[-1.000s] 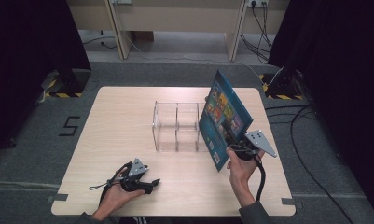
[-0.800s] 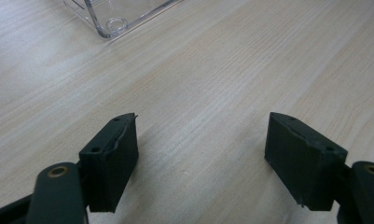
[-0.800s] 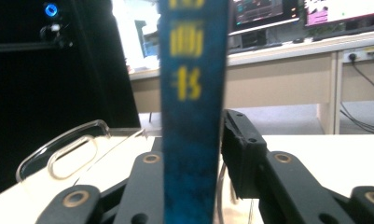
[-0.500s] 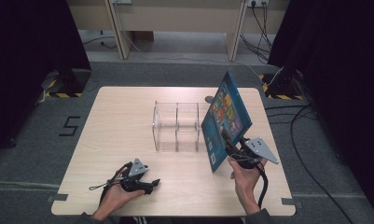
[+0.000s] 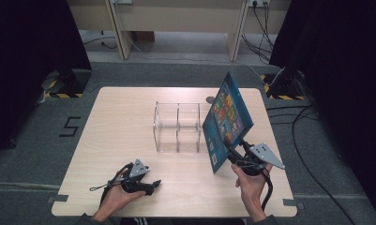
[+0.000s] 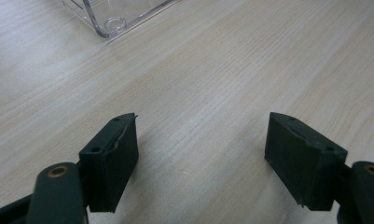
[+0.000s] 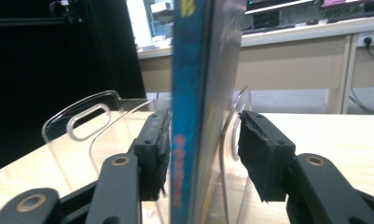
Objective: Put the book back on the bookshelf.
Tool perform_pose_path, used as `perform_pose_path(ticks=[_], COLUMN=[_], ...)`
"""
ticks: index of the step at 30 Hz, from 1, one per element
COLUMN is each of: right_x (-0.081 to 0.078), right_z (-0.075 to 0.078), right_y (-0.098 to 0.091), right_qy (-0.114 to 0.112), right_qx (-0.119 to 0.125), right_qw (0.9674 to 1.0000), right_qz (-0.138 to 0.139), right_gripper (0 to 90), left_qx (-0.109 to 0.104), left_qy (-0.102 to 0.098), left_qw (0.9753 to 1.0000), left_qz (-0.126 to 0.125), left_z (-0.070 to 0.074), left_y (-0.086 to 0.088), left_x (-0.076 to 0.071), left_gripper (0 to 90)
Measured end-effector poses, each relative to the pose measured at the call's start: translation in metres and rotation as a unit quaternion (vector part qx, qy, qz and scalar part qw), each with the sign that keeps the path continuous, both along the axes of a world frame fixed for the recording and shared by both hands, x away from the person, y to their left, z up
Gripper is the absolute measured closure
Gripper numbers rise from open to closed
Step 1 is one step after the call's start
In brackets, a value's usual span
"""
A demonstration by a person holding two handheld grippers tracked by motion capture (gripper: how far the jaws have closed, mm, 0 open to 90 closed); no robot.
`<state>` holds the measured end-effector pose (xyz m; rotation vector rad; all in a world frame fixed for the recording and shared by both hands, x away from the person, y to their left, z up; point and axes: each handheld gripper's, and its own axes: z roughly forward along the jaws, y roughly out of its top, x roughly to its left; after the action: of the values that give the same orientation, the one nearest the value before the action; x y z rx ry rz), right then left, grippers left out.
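A thin blue picture book (image 5: 228, 119) stands on edge, leaning, at the right end of a clear acrylic rack (image 5: 178, 126) on the wooden table (image 5: 120, 117). In the right gripper view the book (image 7: 194, 70) rises between two clear rack panels (image 7: 86, 121). My right gripper (image 5: 230, 157) straddles the book's near lower edge. Its jaws have just been opening: the left pad (image 7: 159, 149) lies at the cover and the right pad (image 7: 261, 154) stands off it, so this gripper (image 7: 203, 135) is open. My left gripper (image 5: 153, 185) rests on the table near the front edge, open (image 6: 203, 135) and empty.
A small round disc (image 5: 210, 99) lies on the table behind the rack. A corner of the rack (image 6: 112, 23) shows far ahead of the left gripper. Dark curtains flank the table, and desk legs and cables stand on the floor beyond it.
The right gripper's jaws have opened off the book and the hand has drawn back a little toward the table's near right. The book's top leans slightly more to the right. The left gripper has stayed put.
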<state>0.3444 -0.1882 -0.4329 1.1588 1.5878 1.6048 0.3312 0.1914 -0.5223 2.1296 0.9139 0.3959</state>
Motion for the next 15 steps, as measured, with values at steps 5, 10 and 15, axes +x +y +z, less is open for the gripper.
perform_pose_path(ticks=[5,10,15], right_x=[-0.007,-0.013,-0.017], right_z=[-0.004,-0.008,-0.007], right_y=[-0.001,0.000,0.002], right_qy=[0.008,0.017,0.017], right_qx=[-0.006,-0.009,-0.008], right_qw=[0.9999,0.9996,0.9993], right_qz=[0.013,0.022,0.034], right_gripper=[51.9,51.7,52.1], left_qx=[-0.001,0.000,-0.001], left_qy=[0.000,0.000,-0.001], left_qw=[1.0000,1.0000,1.0000], left_qz=[0.000,-0.001,-0.001], left_z=[0.000,0.000,0.000], left_y=[0.000,0.000,0.000], left_x=[0.000,0.000,0.000], left_gripper=[24.6,24.7,24.6])
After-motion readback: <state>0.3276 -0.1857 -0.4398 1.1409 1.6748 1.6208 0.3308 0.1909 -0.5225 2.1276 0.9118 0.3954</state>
